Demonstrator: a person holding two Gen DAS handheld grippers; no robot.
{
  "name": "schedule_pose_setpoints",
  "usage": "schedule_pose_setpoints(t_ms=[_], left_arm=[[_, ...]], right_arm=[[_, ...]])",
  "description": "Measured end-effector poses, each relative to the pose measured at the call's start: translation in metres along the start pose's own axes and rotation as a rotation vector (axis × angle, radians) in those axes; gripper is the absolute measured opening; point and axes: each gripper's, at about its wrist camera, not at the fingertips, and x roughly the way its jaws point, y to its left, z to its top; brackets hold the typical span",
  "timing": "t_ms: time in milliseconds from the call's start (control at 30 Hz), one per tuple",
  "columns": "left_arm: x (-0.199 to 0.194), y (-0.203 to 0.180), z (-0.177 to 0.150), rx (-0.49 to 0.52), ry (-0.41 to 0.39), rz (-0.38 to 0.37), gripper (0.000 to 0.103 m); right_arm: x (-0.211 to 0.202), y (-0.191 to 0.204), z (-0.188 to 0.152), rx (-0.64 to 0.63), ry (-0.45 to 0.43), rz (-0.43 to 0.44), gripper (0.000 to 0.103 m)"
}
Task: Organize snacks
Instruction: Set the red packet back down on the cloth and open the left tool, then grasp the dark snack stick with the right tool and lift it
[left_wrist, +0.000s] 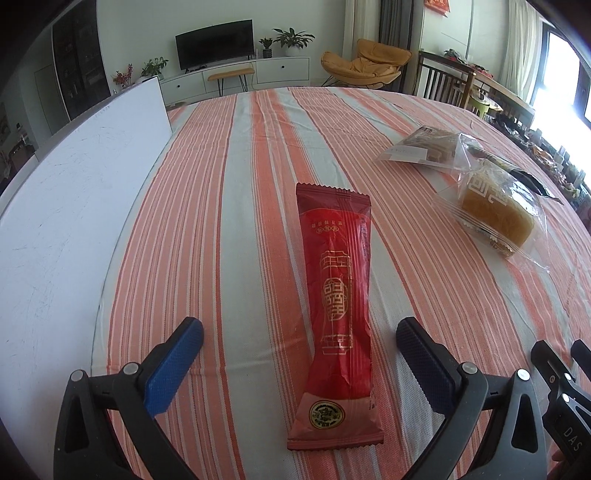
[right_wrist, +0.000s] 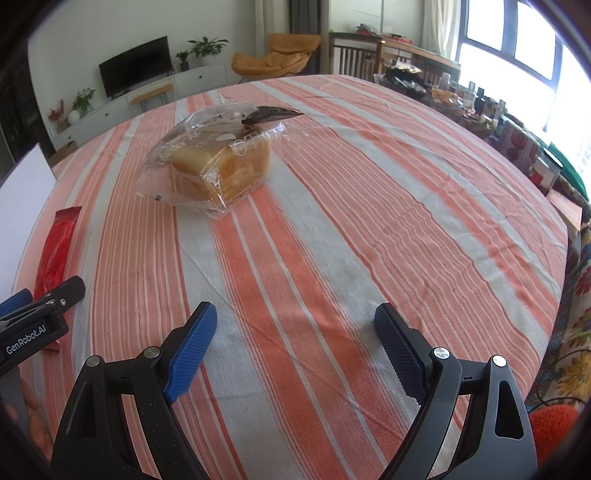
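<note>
A long red snack packet (left_wrist: 334, 295) lies flat on the striped tablecloth, its near end between the wide-apart fingers of my left gripper (left_wrist: 299, 345), which is open and not touching it. In the right wrist view the same red packet (right_wrist: 57, 251) shows at the far left beside the left gripper's body. A clear bag of golden cake (right_wrist: 218, 162) sits ahead of my right gripper (right_wrist: 295, 336), which is open with nothing between its fingers. In the left wrist view the cake bag (left_wrist: 495, 210) lies to the right, with another clear-wrapped snack (left_wrist: 424, 147) behind it.
A white board (left_wrist: 74, 184) lies along the table's left side. The orange-and-grey striped cloth (right_wrist: 332, 221) covers the table. Cluttered shelves and boxes (right_wrist: 517, 140) stand past the right edge under the window. A TV stand, plants and an orange chair are far behind.
</note>
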Motion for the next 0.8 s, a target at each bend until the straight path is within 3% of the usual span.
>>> schedule_pose_setpoints(t_ms=[167, 233, 333, 433, 500, 600, 667, 800], left_arm=[[0.0, 0.0, 0.0, 0.0, 0.0, 0.0, 0.103], [0.0, 0.0, 0.0, 0.0, 0.0, 0.0, 0.103], [0.0, 0.0, 0.0, 0.0, 0.0, 0.0, 0.103], [0.0, 0.0, 0.0, 0.0, 0.0, 0.0, 0.103], [0.0, 0.0, 0.0, 0.0, 0.0, 0.0, 0.103], [0.0, 0.001, 0.0, 0.0, 0.0, 0.0, 0.103], [0.0, 0.0, 0.0, 0.0, 0.0, 0.0, 0.103], [0.0, 0.0, 0.0, -0.001, 0.0, -0.001, 0.103]], right_arm=[[-0.001, -0.001, 0.0, 0.001, 0.0, 0.004, 0.09], [-0.003, -0.007, 0.0, 0.032, -0.007, 0.044, 0.09], [-0.02, -0.04, 0.004, 0.216, -0.095, 0.2, 0.086], [-0.033, -0.071, 0.01, 0.349, -0.202, 0.209, 0.089], [-0.029, -0.082, 0.028, 0.369, -0.195, 0.219, 0.089], [-0.023, -0.089, 0.081, 0.297, -0.174, 0.24, 0.089], [-0.006, -0.085, 0.122, 0.247, -0.094, 0.276, 0.089], [0.062, -0.057, 0.174, 0.145, 0.196, 0.336, 0.086]])
